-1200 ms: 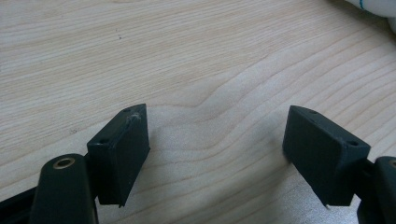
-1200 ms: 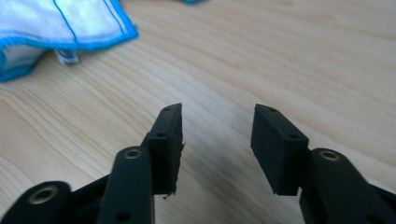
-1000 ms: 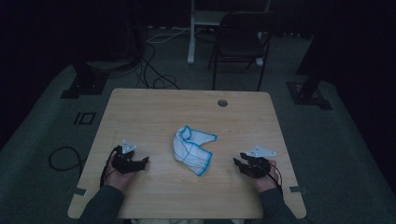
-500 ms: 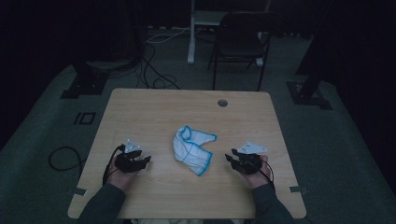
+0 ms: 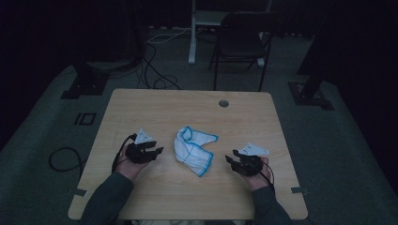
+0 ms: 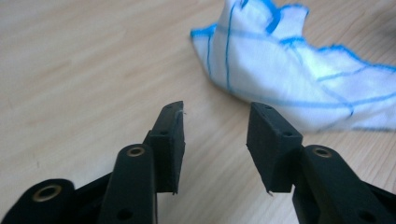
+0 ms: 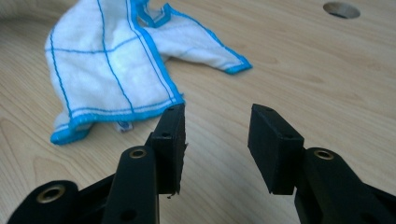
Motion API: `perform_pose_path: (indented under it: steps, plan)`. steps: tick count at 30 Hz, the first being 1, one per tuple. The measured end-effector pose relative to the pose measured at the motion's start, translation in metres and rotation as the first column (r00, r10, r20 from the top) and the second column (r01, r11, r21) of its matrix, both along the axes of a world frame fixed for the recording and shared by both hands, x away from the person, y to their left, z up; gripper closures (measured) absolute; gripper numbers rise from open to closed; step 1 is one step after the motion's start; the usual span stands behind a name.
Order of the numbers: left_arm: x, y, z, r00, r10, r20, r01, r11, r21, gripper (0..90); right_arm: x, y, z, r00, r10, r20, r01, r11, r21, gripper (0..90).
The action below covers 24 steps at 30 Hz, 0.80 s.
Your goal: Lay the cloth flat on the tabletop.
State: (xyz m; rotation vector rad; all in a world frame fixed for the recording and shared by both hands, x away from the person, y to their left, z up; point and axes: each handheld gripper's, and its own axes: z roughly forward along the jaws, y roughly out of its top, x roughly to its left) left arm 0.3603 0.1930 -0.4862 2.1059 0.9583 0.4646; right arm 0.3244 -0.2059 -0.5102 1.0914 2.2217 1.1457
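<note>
A white cloth with blue edging and blue grid lines [image 5: 193,150] lies crumpled at the middle of the wooden table [image 5: 187,108]. My left gripper [image 5: 157,152] is just left of it, pointing toward it. In the left gripper view the left gripper [image 6: 215,109] is open, its jaws have just been closing with nothing between them, and the cloth [image 6: 289,79] lies ahead to the upper right. My right gripper [image 5: 230,159] sits right of the cloth. That right gripper [image 7: 217,109] is open and has just been opening, empty, with the cloth [image 7: 107,65] ahead to the left.
A round cable hole [image 5: 224,103] sits near the table's far edge, and is also seen from the right gripper [image 7: 341,9]. A dark chair [image 5: 244,42] stands beyond the table. Cables [image 5: 155,75] trail over the floor at the far left.
My left gripper has risen a little and moved right toward the cloth, its jaws narrower than before. My right gripper has barely shifted. The cloth lies as it did.
</note>
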Motion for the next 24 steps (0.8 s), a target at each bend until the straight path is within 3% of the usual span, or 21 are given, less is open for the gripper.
perform_pose_path:
  steps: [8, 15, 24]
  plan:
    - [0.015, -0.013, 0.017, 0.9989, -0.011, 0.045, 0.009, 0.9997, 0.024, 55.3, -0.002, -0.005, -0.005, 0.9997, -0.017, -0.017, 0.018, 1.0, 0.006, 56.3]
    - [0.03, -0.023, 0.026, 0.999, -0.03, 0.033, 0.03, 0.9995, 0.007, 51.4, -0.002, -0.001, -0.008, 0.9996, -0.014, -0.024, 0.014, 1.0, -0.005, 55.9]
    - [0.053, -0.047, 0.034, 0.9964, -0.074, 0.042, 0.071, 0.9957, 0.059, 50.3, -0.002, -0.004, -0.01, 0.9992, -0.023, -0.031, 0.024, 1.0, 0.005, 55.5]
